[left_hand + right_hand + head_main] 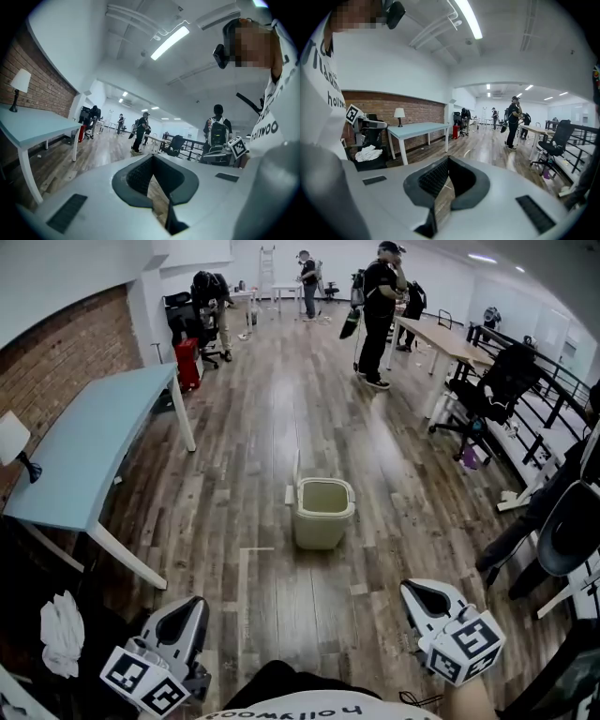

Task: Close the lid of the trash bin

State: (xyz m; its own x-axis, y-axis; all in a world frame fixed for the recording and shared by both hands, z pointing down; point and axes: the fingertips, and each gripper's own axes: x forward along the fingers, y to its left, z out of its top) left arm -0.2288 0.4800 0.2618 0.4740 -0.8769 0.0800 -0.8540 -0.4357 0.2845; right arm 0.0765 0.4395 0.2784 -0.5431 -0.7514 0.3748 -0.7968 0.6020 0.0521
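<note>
Looking down in the head view: pale-green plastic trash bin (323,514) stands on the wood-plank floor (281,409), out in the open middle and well apart from the light-blue desk (89,446) along the floor's left edge by the brick wall (56,352). The bin is open, and the inside looks empty as far as it shows. Its thin flat lid (296,476) stands upright at the bin's left-rear rim, seen nearly edge-on. The left tongs (192,607) and right tongs (424,596) hang low near the person's body, one each side, both well short of the bin and touching nothing.

Left gripper view: the left tongs (152,157) are clenched tip to tip with nothing gripped. They point up into the room, so neither bin nor lid is in this view.

Right gripper view: the right tongs (447,159) are also clenched at the tips and empty. They aim along the floor past the desk, and the bin is not in view.

Handling, as a guess: the lid looks like light, stiff, smooth plastic on a hinge, so it should swing with little force, and clamping may slip. Best contact is probably the lid's top free edge, farthest from the hinge, nudged over toward the rim. The bin itself looks light and may slide or tip on the smooth planks, so the other tongs could steady the near rim.
</note>
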